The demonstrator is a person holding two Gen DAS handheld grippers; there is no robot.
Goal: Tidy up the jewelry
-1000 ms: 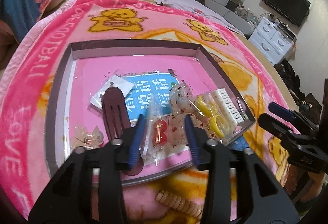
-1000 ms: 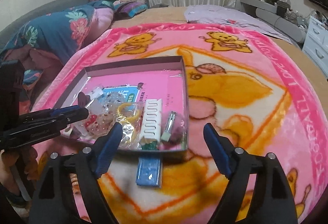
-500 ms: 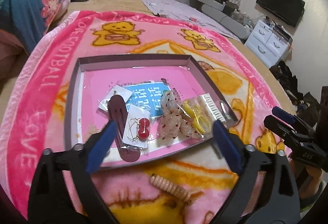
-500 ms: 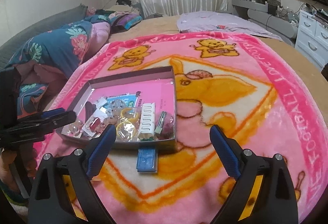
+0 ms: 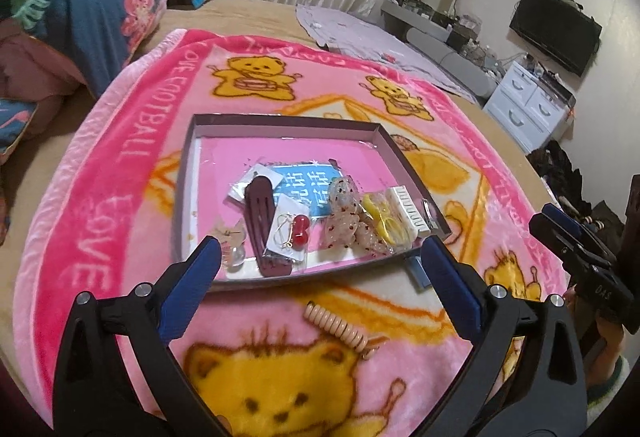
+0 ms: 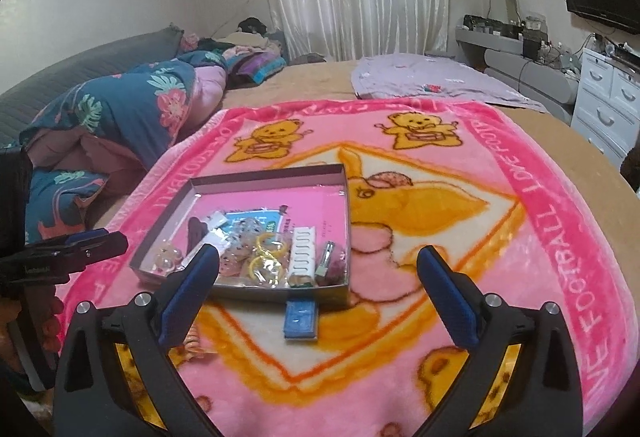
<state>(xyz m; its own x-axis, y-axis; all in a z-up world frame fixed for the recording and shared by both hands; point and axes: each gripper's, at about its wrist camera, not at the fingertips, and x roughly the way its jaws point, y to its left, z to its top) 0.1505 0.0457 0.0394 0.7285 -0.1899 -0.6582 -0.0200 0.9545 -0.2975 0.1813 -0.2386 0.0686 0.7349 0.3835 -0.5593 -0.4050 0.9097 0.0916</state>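
Both grippers have drawn back from the tray, fingers now spread wide and holding nothing.

The pink bear blanket (image 6: 460, 237) lies bare right of the shallow cardboard tray (image 5: 280, 123); jewelry crowds the tray's near edge. The left gripper (image 5: 320, 277) and right gripper (image 6: 318, 285) hover short of that edge. A blue box (image 6: 301, 321) juts from under it, and a beaded bracelet (image 5: 338, 327) lies just outside.

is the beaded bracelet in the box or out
Out: the beaded bracelet lies on the blanket, just outside the box.
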